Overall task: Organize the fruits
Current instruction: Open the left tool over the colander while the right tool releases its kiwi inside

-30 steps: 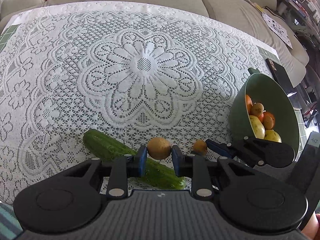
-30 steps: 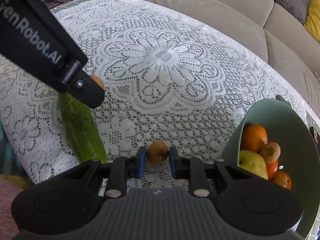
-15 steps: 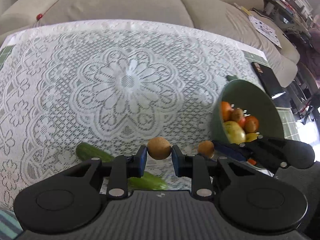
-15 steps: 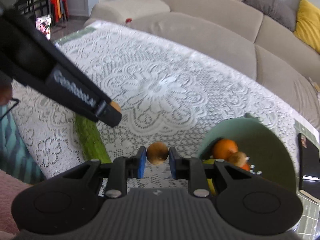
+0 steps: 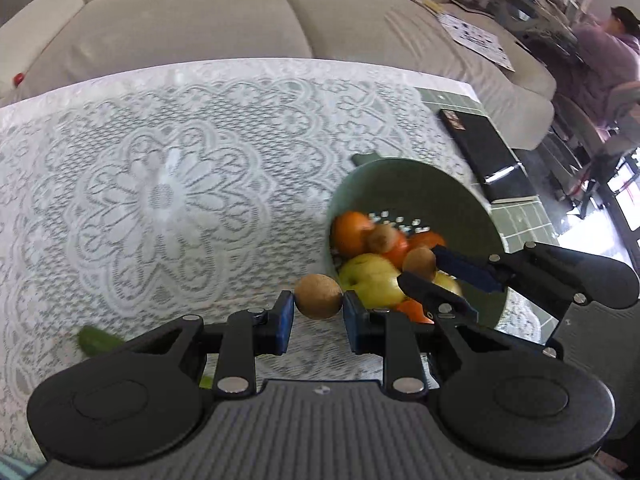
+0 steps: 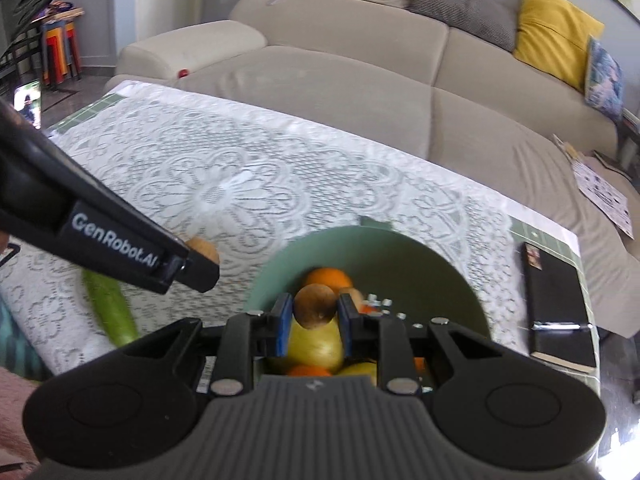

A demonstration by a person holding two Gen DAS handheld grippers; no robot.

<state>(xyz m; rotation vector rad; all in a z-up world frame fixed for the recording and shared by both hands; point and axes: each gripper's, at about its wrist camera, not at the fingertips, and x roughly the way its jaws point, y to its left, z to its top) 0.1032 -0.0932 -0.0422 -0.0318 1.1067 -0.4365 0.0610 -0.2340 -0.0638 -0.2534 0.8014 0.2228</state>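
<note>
My left gripper point(image 5: 319, 314) is shut on a small brown round fruit point(image 5: 319, 296), held above the lace cloth just left of the green bowl point(image 5: 420, 192). My right gripper point(image 6: 312, 316) is shut on a second brown fruit point(image 6: 315, 306) and holds it over the bowl point(image 6: 360, 248), above the oranges point(image 5: 352, 232) and yellow-green apples point(image 5: 372, 280) inside. The right gripper also shows in the left wrist view point(image 5: 424, 270) over the bowl. A green cucumber point(image 6: 110, 308) lies on the cloth at the near left, partly hidden in the left wrist view point(image 5: 98, 340).
A white lace tablecloth point(image 5: 160, 184) covers the table. A black notebook point(image 6: 556, 308) lies on the table's right end. A beige sofa point(image 6: 340, 80) runs behind the table, with a small red object point(image 6: 183, 73) on it. A person point(image 5: 604, 56) sits at the far right.
Both grippers have risen and moved right with their fruits. The right gripper now holds its fruit over the bowl; the left one has come up beside the bowl.
</note>
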